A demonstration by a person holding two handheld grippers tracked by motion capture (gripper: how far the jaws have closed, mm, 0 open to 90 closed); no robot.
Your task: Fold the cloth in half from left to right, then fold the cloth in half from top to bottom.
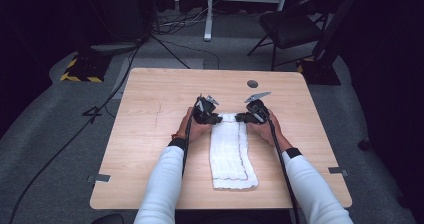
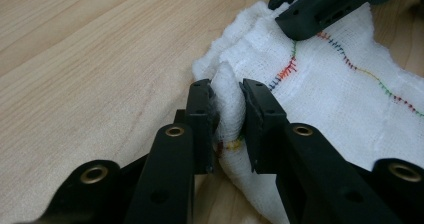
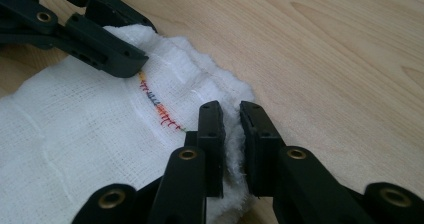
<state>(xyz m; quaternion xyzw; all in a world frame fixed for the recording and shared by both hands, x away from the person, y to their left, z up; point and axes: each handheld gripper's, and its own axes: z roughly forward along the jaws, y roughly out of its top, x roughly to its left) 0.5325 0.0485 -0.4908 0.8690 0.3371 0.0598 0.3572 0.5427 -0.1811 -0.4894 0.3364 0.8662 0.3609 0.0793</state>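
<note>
Nearest the person, the folded white cloth [image 1: 231, 154] lies lengthwise on the wooden table [image 1: 150, 134], its far end running up between both tools. The left gripper [image 2: 227, 115] has its jaws clenched on that end's left corner, a ridge of gauze pinched between the pads. The right gripper [image 3: 231, 134] grips the opposite corner likewise, rainbow stitching [image 3: 160, 109] just beside its jaws.

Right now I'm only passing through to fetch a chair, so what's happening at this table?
A person is working a folded white cloth on the wooden table. The left tool and the right tool each pinch a far corner of it, one on either side. The cloth lies flat, not yet lifted.
</note>
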